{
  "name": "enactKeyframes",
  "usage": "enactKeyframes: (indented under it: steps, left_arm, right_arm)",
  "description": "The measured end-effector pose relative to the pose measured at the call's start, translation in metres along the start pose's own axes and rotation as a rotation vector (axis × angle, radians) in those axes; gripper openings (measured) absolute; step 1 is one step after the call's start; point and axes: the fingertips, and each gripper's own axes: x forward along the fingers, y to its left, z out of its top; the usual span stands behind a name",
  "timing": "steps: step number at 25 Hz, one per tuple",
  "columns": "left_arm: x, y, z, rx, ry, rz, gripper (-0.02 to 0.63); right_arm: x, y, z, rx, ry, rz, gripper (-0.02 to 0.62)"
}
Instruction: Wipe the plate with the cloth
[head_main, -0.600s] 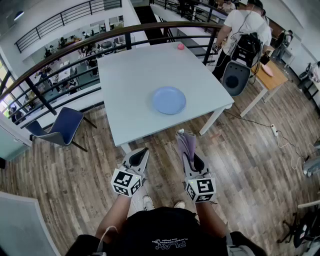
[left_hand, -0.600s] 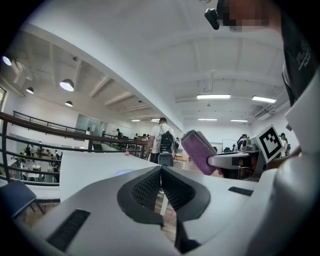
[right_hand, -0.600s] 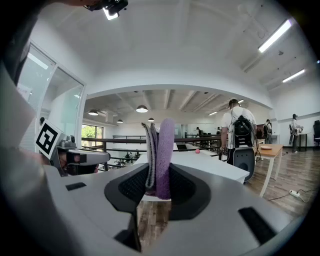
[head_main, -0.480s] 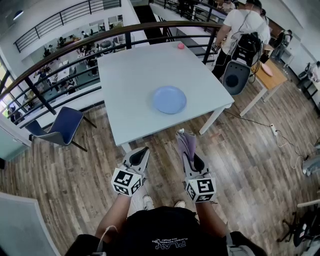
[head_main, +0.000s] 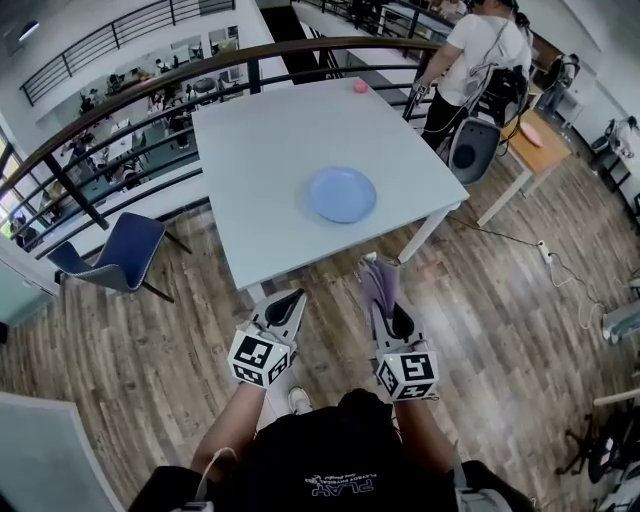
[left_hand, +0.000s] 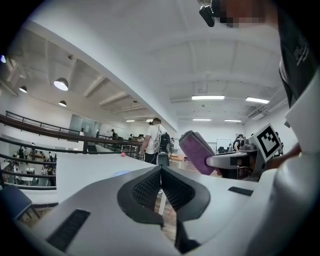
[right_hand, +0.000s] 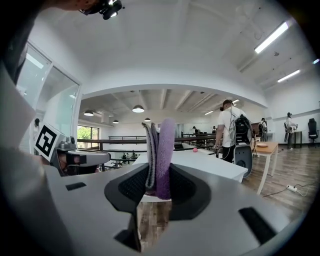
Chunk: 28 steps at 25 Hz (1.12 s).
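While I stand short of the bench (head_main: 262, 140), the light-blue plate (head_main: 341, 194) lies flat on its near right part, well apart from both of my tools. My right hand-held gripper (right_hand: 159, 176) is clamped on the purple cloth (right_hand: 161, 145), which is folded into several layers and stands upright out of the jaws. My left hand-held gripper (left_hand: 161, 172) has its jaws pressed together with nothing between them.

I judge the cloth to be soft, light and limp. Because it is pinched near its lower end, the free part should bend and spread when I press it down, which suits wiping. The plate looks thin, smooth and light, and on this slick white top I expect it to skate away under a sideways stroke. I would open the left jaws and pinch the plate's near-left rim to steady it, keeping the grip gentle in case it is brittle.

I cannot tell what the plate is made of, nor whether any dirt lies on it, as it is too small in the head view. From the right gripper view the cloth itself blocks the line to the plate. From the left gripper view it shows only as a faint blue smear on the bench edge. How deep the cloth sits between the pads is hidden.
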Motion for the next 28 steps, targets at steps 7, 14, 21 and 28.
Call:
enactKeyframes:
  steps: [7, 14, 21, 28]
  left_arm:
    - [0.031, 0.001, -0.002, 0.01, 0.005, -0.019, 0.014]
    - [0.088, -0.005, -0.002, 0.003, 0.022, 0.013, 0.014]
    - [0.136, -0.002, 0.002, -0.004, 0.04, 0.073, 0.014]
    - [0.171, 0.003, 0.0, -0.015, 0.063, 0.146, 0.014]
  right_arm:
    - [0.018, -0.019, -0.003, 0.013, 0.004, 0.011, 0.109]
    - [0.045, -0.069, -0.001, -0.003, 0.012, 0.062, 0.109]
    - [0.078, -0.109, 0.005, -0.011, 0.014, 0.14, 0.109]
    - [0.113, -0.138, 0.007, -0.011, 0.025, 0.234, 0.109]
